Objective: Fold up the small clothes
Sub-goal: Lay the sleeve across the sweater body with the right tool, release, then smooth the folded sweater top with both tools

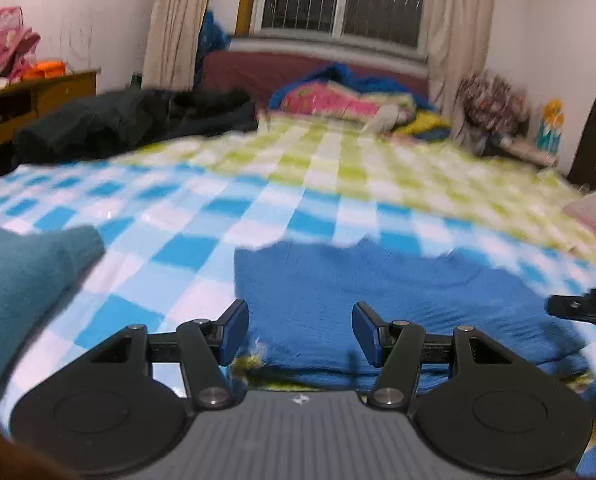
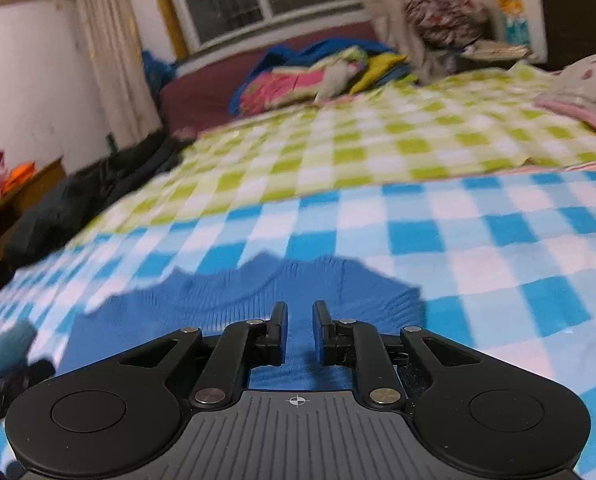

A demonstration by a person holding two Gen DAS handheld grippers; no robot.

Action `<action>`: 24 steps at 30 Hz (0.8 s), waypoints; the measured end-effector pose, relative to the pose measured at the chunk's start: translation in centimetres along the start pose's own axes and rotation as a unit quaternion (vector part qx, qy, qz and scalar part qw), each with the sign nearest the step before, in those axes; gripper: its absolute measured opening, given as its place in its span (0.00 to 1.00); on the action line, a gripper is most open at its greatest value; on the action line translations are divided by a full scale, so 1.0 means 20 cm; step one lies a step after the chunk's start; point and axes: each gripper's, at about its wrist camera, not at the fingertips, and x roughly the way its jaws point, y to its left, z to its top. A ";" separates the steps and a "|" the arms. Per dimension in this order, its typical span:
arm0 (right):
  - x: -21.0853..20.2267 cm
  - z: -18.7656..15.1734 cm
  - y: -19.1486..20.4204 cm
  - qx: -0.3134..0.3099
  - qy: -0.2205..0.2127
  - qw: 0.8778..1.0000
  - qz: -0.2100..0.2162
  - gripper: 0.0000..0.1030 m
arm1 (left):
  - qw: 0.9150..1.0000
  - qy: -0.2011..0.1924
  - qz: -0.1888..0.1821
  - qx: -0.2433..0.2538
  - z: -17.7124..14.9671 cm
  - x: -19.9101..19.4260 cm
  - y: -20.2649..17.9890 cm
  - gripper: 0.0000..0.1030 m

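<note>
A blue knit garment (image 1: 378, 300) lies flat on the blue-and-white checked bedspread (image 1: 201, 240); it also shows in the right wrist view (image 2: 233, 304). My left gripper (image 1: 301, 330) is open, its jaws wide apart, low over the garment's near left part. My right gripper (image 2: 300, 330) hovers over the garment's near edge with a narrow gap between its jaws and nothing in them. The right gripper's tip shows at the right edge of the left wrist view (image 1: 578, 306). A teal knit garment (image 1: 21, 276) lies to the left.
A green-and-white checked sheet (image 1: 338, 160) covers the far half of the bed. Black clothing (image 1: 129, 120) lies at far left, colourful folded bedding (image 1: 338, 98) by the headboard, pink cloth (image 2: 578, 96) at the right edge. A wooden cabinet (image 1: 37, 96) stands left.
</note>
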 end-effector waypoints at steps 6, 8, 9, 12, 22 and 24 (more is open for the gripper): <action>0.09 -0.08 -0.09 0.002 0.044 0.999 -0.025 0.12 | 0.999 0.045 0.015 -0.007 -0.06 0.07 0.09 0.61; 0.07 -0.08 -0.08 0.002 0.046 0.999 -0.028 0.13 | 0.999 0.043 0.017 -0.006 -0.06 0.04 0.09 0.61; 0.05 -0.08 -0.07 0.001 0.043 0.999 -0.026 0.16 | 0.999 0.041 0.018 -0.003 -0.05 0.02 0.08 0.61; 0.00 -0.06 -0.01 -0.013 0.024 1.000 -0.009 0.17 | 0.999 0.032 0.021 0.007 -0.05 -0.01 0.07 0.61; 0.09 -0.05 0.23 -0.076 0.022 0.997 0.020 0.21 | 0.999 0.018 -0.011 0.027 0.03 0.08 -0.04 0.61; 0.14 -0.06 0.25 -0.085 0.032 0.996 0.017 0.21 | 0.999 0.027 -0.012 0.030 0.02 0.10 -0.05 0.61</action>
